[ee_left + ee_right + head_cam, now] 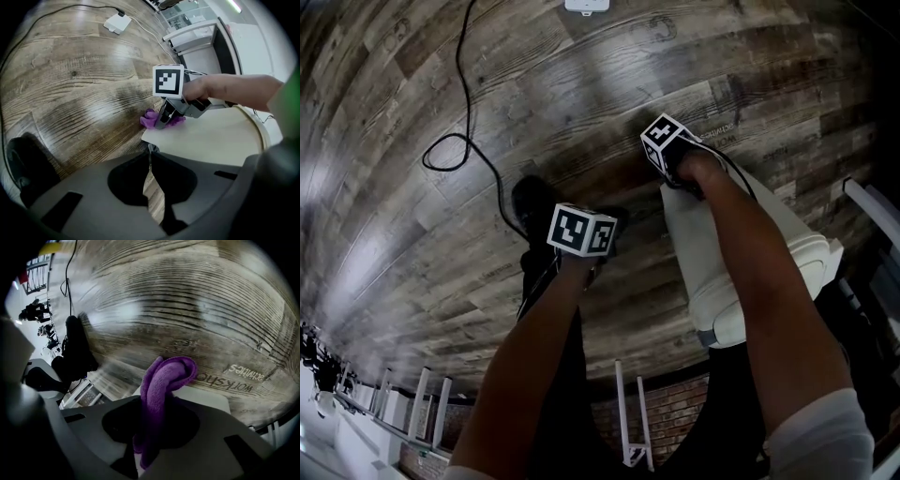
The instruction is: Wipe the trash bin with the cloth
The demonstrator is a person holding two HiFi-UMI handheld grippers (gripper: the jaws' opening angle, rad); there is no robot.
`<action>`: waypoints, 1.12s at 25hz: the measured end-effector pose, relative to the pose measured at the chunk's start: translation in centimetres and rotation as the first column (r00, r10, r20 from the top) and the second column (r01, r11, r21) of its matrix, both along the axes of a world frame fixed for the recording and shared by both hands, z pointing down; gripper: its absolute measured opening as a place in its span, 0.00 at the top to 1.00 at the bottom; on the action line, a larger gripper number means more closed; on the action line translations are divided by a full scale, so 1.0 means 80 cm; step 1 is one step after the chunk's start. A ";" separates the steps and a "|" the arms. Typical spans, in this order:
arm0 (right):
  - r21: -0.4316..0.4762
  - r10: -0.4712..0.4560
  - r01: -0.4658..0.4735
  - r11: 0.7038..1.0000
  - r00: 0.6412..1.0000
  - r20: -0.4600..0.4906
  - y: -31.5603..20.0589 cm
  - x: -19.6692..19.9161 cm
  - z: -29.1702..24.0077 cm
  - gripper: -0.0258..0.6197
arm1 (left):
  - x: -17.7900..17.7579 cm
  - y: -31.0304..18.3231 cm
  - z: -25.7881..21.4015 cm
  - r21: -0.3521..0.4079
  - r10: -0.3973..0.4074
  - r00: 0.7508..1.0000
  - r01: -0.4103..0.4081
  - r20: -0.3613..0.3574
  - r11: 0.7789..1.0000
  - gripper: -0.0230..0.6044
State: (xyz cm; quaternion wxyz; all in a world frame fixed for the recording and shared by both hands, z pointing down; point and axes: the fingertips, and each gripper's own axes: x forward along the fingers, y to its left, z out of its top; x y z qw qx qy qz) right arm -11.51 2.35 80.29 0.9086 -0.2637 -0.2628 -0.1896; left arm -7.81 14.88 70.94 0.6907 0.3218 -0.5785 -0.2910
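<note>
While the right gripper (673, 161) clenched the purple cloth (164, 390), the cloth sat at the far edge of the white trash bin (722, 262).
The cloth stuck up between the jaws, pinched tight, and its free fold touched the bin's pale top at the edge farthest from the person. The bin's long axis ran from that edge back toward the person, so the rest of the surface lay on the person's side of the cloth. The next stroke probably pulls back along that length. The left gripper (581, 234) hung beside the bin on its left, apart from it, with its jaws closed together on nothing. The right gripper was clearly nearer and the left looked idle.
</note>
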 end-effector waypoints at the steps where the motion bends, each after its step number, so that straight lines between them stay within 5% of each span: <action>1: -0.003 0.006 -0.006 1.000 1.000 -0.003 0.007 0.005 -0.001 0.84 | 0.000 0.005 0.000 -0.002 -0.001 1.000 0.001 0.000 1.000 0.95; 12: -0.061 -0.043 0.039 0.997 0.996 -0.075 0.084 0.081 -0.018 0.84 | 0.001 0.051 -0.007 -0.014 -0.023 1.000 0.023 -0.003 1.000 0.95; 18: -0.109 0.145 -0.170 0.979 0.968 -0.205 0.154 0.137 -0.054 0.84 | 0.003 0.080 -0.022 -0.027 -0.025 1.000 0.025 -0.006 0.999 0.95; 28: -0.215 0.187 -0.214 0.953 0.972 -0.140 0.200 0.103 -0.105 0.84 | -0.027 0.143 -0.067 -0.055 -0.108 0.994 0.109 0.022 0.992 0.95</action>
